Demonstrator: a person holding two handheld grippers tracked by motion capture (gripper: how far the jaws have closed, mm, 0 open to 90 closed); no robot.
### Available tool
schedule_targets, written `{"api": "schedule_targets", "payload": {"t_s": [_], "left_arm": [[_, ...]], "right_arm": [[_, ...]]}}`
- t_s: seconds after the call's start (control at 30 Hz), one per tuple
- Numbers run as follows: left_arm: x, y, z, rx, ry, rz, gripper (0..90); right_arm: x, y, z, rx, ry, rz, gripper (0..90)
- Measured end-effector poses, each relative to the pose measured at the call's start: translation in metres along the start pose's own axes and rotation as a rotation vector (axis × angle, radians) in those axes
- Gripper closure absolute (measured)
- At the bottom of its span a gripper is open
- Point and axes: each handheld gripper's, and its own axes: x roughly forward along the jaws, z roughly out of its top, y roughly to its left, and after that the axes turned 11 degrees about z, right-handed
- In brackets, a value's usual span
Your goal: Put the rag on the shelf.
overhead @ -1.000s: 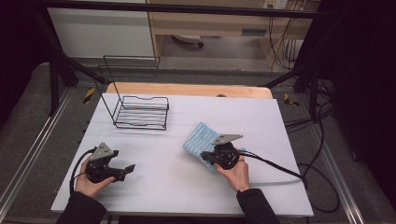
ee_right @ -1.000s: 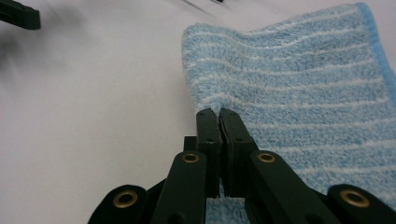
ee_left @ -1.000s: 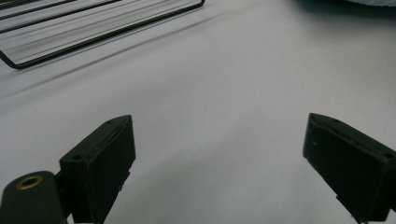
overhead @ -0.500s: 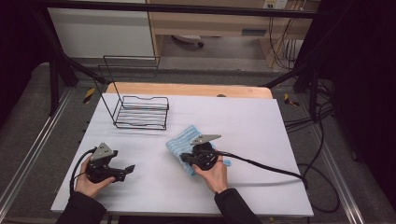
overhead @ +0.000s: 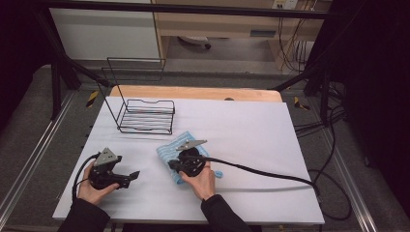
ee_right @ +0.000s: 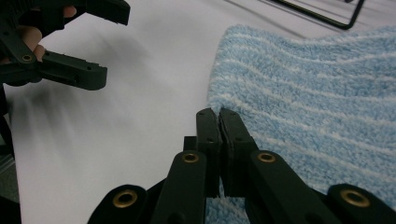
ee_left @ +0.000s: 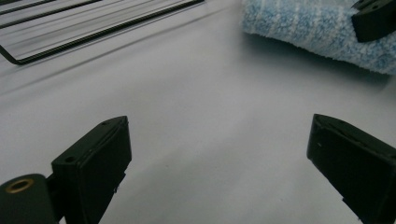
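A white table [overhead: 251, 130] was seen spread across the middle of the high view, with a strip of wooden board [overhead: 193, 93] showing along its far edge. On the far left part of the table a black wire rack [overhead: 145, 116] stood upright, its tall back frame rising on the far side. Its lower rails were also caught at the top left of the left gripper view [ee_left: 93, 32].

A blue striped towel [overhead: 174, 152] lay near the middle of the table, to the right of and nearer than the rack. In the right gripper view the towel [ee_right: 317, 93] was seen stretching away to the right, its white stripes plain.

The right gripper [overhead: 173, 165] was held low over the near part of the towel by the right hand [overhead: 200, 180], and a black cable [overhead: 261, 171] trailed from it to the right. In the right gripper view its jaws [ee_right: 219, 116] were seen pressed together on the left edge of the towel, with cloth pinched between them.

The left gripper [overhead: 133, 175] was held by the left hand [overhead: 92, 189] at the near left of the table, pointing right, apart from the towel. In the left gripper view its jaws [ee_left: 219, 154] were seen spread wide over bare table, with nothing between them.
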Motion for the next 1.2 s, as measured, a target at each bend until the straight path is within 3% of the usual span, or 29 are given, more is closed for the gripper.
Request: {"api": "schedule_targets", "payload": {"t_s": [0.13, 0.23, 0.33, 0.47, 0.53, 0.57, 0.6, 0.7, 0.83, 1.03, 1.2], "left_arm": [[0.000, 0.000, 0.000, 0.004, -0.001, 0.000, 6.7], [-0.001, 0.000, 0.000, 0.004, -0.002, 0.000, 6.7], [0.000, 0.000, 0.000, 0.000, 0.000, 0.001, 6.6], [-0.001, 0.000, 0.000, 0.004, 0.001, 0.001, 6.5], [-0.001, -0.001, 0.000, 0.001, 0.001, 0.002, 6.4], [-0.001, -0.001, 0.000, 0.001, 0.001, 0.002, 6.4], [0.000, -0.001, 0.000, 0.000, 0.002, 0.002, 6.4], [0.000, -0.001, 0.000, 0.005, 0.006, 0.002, 6.4], [0.000, -0.002, 0.000, 0.007, 0.007, 0.001, 6.4], [0.001, -0.002, 0.000, 0.007, 0.008, 0.000, 6.4], [0.001, -0.003, 0.000, 0.006, 0.009, -0.003, 6.5]], "right_arm": [[0.016, 0.002, -0.001, -0.008, 0.014, 0.010, 83.4], [0.018, 0.003, -0.002, -0.005, -0.002, 0.044, 67.0], [0.009, 0.006, 0.003, -0.026, -0.027, 0.055, 57.1], [-0.011, 0.008, 0.014, -0.085, -0.047, 0.011, 45.3], [-0.023, 0.002, 0.015, -0.091, -0.049, -0.019, 41.8], [-0.023, 0.002, 0.015, -0.091, -0.049, -0.019, 41.8], [-0.035, -0.007, 0.014, -0.090, -0.043, -0.054, 40.6], [-0.051, -0.024, 0.006, -0.070, -0.025, -0.099, 40.7], [-0.063, -0.042, -0.011, -0.041, 0.016, -0.148, 45.4], [-0.064, -0.058, -0.031, 0.002, 0.034, -0.146, 59.3], [-0.062, -0.060, -0.031, -0.004, 0.027, -0.131, 61.6]]}}
